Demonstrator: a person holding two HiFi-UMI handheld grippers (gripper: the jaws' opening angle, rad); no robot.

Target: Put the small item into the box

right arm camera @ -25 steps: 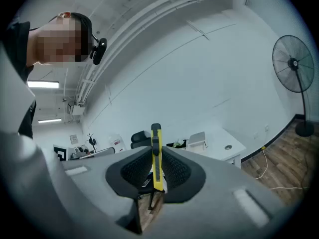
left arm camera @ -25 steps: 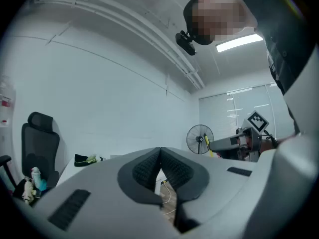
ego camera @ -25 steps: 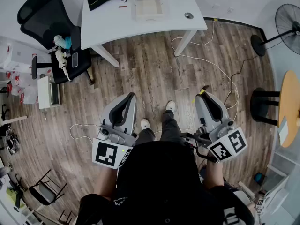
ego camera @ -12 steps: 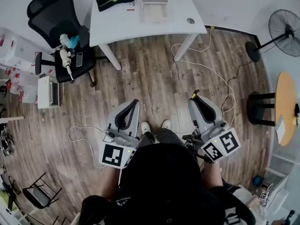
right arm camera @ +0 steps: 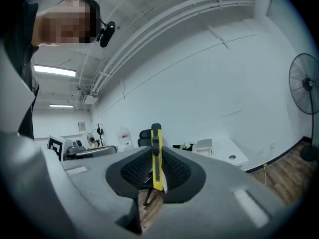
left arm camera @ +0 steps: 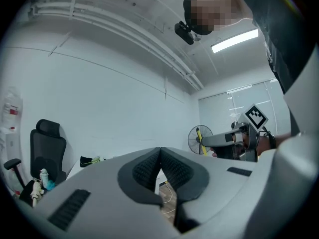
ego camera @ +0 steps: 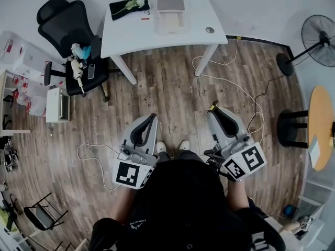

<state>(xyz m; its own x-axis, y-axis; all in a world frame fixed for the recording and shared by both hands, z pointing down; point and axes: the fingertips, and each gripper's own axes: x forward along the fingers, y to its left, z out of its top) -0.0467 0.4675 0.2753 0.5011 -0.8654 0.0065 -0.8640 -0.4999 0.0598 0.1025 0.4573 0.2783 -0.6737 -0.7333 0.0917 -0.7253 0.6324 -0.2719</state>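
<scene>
Where the person stands: near side of the wood floor [ego camera: 172, 82], well apart from the table [ego camera: 131, 33].
Left gripper [left arm camera: 160, 152]: jaws pressed together, nothing between them; held low at the left.
Right gripper [right arm camera: 156, 157]: clenched on a yellow knife [right arm camera: 156, 136], which stands upright between the pads.
Knife: in the right gripper, well apart from the box.
Box [ego camera: 170, 15]: white, open, on the far table, right of a black cloth [ego camera: 121, 8].
Chair [ego camera: 63, 27]: far left, beside the table.
Fan [ego camera: 320, 33]: far right.

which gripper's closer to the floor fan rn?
Right. The right gripper, shut on the yellow knife, is on the fan's side of the person; the left gripper sits farther off, on the office chair's side.
</scene>
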